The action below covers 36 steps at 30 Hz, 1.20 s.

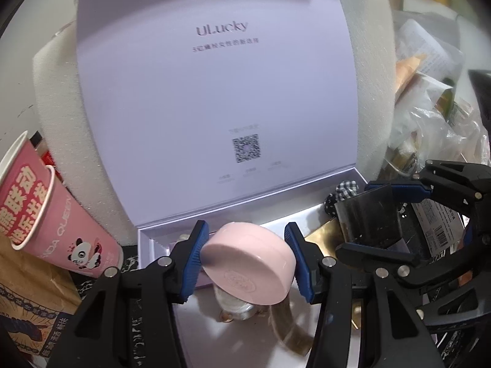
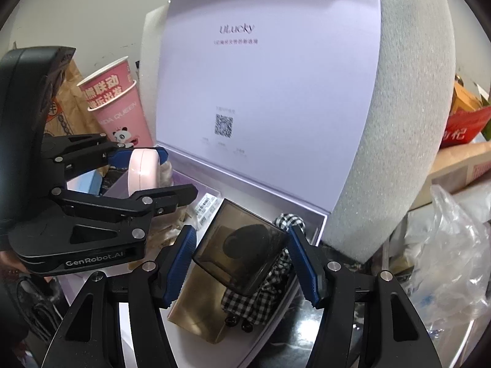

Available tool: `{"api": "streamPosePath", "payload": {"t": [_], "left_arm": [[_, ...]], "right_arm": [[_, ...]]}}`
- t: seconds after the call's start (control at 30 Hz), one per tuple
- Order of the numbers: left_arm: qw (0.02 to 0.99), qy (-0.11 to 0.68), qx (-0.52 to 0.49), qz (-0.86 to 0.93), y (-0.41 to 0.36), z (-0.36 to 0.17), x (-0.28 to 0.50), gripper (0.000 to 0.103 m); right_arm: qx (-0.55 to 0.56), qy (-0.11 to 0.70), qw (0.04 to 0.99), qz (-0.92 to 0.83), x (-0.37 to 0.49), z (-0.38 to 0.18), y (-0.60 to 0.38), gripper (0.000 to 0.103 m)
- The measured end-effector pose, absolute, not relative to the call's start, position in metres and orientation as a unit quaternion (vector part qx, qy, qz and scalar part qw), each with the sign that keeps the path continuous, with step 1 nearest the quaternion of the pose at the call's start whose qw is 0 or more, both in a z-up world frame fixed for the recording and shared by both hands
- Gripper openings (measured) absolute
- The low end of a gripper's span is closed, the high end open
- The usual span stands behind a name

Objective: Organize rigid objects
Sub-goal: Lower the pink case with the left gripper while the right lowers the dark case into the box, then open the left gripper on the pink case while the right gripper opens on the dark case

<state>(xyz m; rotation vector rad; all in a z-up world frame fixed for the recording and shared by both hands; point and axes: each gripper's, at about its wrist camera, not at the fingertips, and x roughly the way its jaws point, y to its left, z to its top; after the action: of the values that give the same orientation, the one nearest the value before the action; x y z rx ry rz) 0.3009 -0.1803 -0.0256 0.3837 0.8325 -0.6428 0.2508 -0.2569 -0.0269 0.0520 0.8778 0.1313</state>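
My left gripper [image 1: 247, 260] is shut on a round pink case [image 1: 248, 265] and holds it over the left part of the open lilac "uLucky" box [image 1: 172, 230]. It also shows in the right wrist view [image 2: 141, 170]. My right gripper [image 2: 241, 265] is shut on a smoky translucent dark case [image 2: 237, 250] and holds it above the box's right part; the case also shows in the left wrist view [image 1: 366, 219]. Under it lie a gold card [image 2: 196, 312] and a black-and-white checked cloth [image 2: 270, 279].
The box lid [image 1: 214, 92] stands upright against white foam [image 2: 399, 122]. Pink paper cups [image 1: 55, 224] and a brown paper bag [image 1: 27, 300] stand at the left. Clear plastic bags [image 2: 454, 260] and cartons pile up at the right. A tape roll [image 1: 236, 306] lies in the box.
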Motion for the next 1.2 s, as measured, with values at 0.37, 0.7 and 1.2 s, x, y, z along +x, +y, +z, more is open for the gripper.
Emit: {"api": "streamPosePath", "payload": {"t": [0.37, 0.7, 1.2], "left_arm": [[0.839, 0.403, 0.18, -0.318, -0.196, -0.038, 0.304, 0.051], [0.846, 0.382, 0.19, -0.319, -0.188, -0.025, 0.29, 0.051], [0.851, 0.387, 0.193, -0.299, -0.191, -0.014, 0.282, 0.051]], "right_arm": [[0.014, 0.428, 0.902, 0.052, 0.255, -0.031, -0.252, 0.062], [0.017, 0.423, 0.905, 0.038, 0.247, -0.024, -0.255, 0.08], [-0.003, 0.41, 0.912, -0.002, 0.217, -0.005, -0.265, 0.084]]}}
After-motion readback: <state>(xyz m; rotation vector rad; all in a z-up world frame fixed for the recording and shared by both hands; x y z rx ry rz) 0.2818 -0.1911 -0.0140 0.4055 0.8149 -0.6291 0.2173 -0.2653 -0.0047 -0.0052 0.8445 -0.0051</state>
